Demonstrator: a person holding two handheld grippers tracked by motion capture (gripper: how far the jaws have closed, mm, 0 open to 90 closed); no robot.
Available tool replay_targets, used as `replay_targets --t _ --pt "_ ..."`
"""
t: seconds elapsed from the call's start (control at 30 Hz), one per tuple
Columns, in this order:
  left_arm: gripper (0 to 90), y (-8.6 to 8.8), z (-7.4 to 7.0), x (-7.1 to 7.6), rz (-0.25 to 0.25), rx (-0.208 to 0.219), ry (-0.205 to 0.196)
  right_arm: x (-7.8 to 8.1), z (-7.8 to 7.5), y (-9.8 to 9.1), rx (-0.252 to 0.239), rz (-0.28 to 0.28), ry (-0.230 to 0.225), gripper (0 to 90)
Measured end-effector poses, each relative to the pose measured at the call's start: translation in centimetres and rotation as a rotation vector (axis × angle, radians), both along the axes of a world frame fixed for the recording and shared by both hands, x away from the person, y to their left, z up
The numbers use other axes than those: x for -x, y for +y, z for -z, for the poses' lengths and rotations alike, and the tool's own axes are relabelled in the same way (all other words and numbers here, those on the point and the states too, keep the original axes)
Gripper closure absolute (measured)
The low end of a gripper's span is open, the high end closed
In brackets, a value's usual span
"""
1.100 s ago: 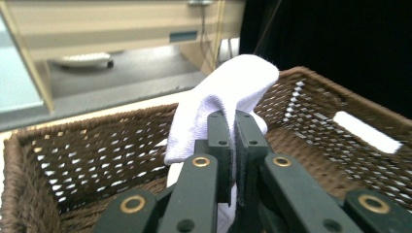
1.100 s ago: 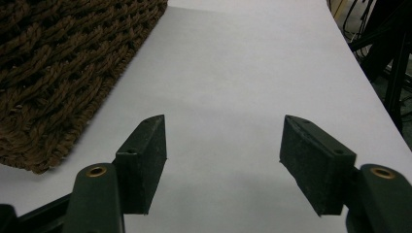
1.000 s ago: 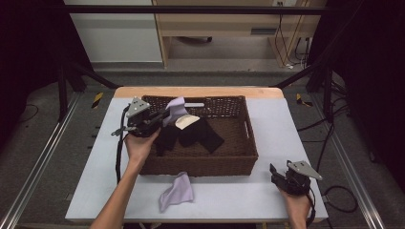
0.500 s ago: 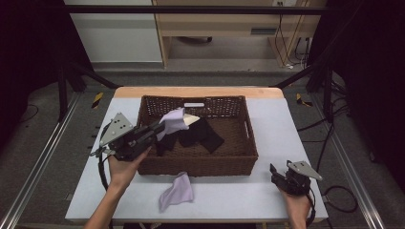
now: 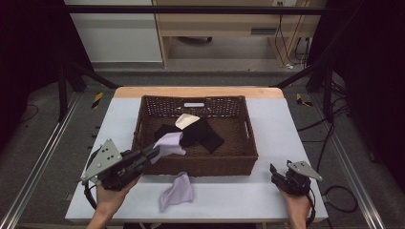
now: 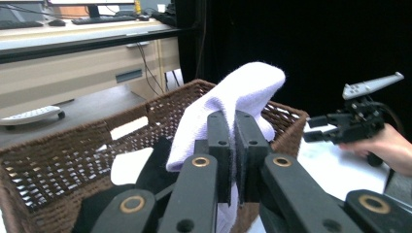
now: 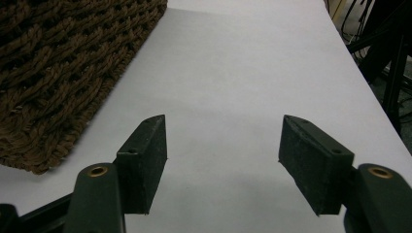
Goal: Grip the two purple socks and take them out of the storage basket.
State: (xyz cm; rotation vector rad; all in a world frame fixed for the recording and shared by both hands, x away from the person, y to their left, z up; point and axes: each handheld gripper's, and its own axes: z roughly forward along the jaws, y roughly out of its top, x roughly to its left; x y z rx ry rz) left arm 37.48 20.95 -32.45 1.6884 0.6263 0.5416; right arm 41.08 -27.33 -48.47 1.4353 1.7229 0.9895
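Lilac sock (image 6: 228,104) pinched between the pressed-together jaws of the left gripper (image 6: 232,145); cloth droops over both sides of the jaw tips. From the high view, that sock (image 5: 169,143) hangs at the near-left rim of the wicker basket (image 5: 241,164), partly over the edge, held clear of the pile inside.

Left gripper (image 5: 152,153) angled in from the table's left side, pointing toward the basket.

Second lilac sock (image 5: 176,192) lies flat on the white table (image 5: 229,202), just in front of the basket's near wall. Looks like the mate, already out.

Inside the basket: black socks (image 5: 198,136) in a loose heap, one cream sock (image 5: 186,120) behind them, touching the black ones.

Right gripper (image 7: 221,162): jaws spread wide, nothing between them, bare tabletop beneath, basket corner just beside. In the high view it (image 5: 282,175) rests at the near-right of the table, well apart from the socks.

Judgement: work reads as pulling socks out and pairing them. One lilac out, the second lifted but not set down. Black and cream ones untouched in the basket, so most of the sorting is left.
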Motion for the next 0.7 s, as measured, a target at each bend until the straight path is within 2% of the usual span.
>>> replay_targets --t 0.2,0.37,0.4,0.43,0.5,0.53,0.6,0.63,0.67,0.7 --pt "85.8 0.4 1.4 1.2 0.003 -0.037 0.020 0.0 0.0 0.0 0.001 -0.003 -0.003 34.5" --pt "85.8 0.8 4.0 2.3 0.009 -0.088 0.072 0.1 0.0 0.1 0.004 -0.004 -0.005 34.5" --pt "85.8 0.8 4.0 2.3 0.009 -0.088 0.072 0.1 0.0 0.1 0.004 -0.004 -0.005 34.5" --pt "85.8 0.8 4.7 2.4 0.010 -0.096 0.080 0.1 0.0 0.1 0.004 -0.003 -0.006 34.4" --pt "85.8 0.9 5.6 2.5 0.012 -0.111 0.108 0.1 0.0 0.1 0.004 -0.005 -0.005 34.4" --pt "85.8 1.1 6.7 2.4 0.008 -0.122 0.135 0.1 0.0 0.1 0.005 -0.006 -0.007 34.4" --pt "85.8 1.3 7.9 2.2 0.005 -0.135 0.178 0.1 0.0 0.1 0.005 -0.006 -0.009 34.3" --pt "85.8 1.3 7.9 2.2 0.005 -0.135 0.178 0.1 0.0 0.0 0.003 -0.005 -0.008 34.2" --pt "85.8 1.5 9.0 1.9 0.003 -0.140 0.220 0.1 0.0 0.0 0.002 -0.005 -0.006 34.2" --pt "85.8 1.5 9.0 1.9 0.003 -0.140 0.220 0.1 0.0 0.0 0.002 -0.005 -0.006 34.2"
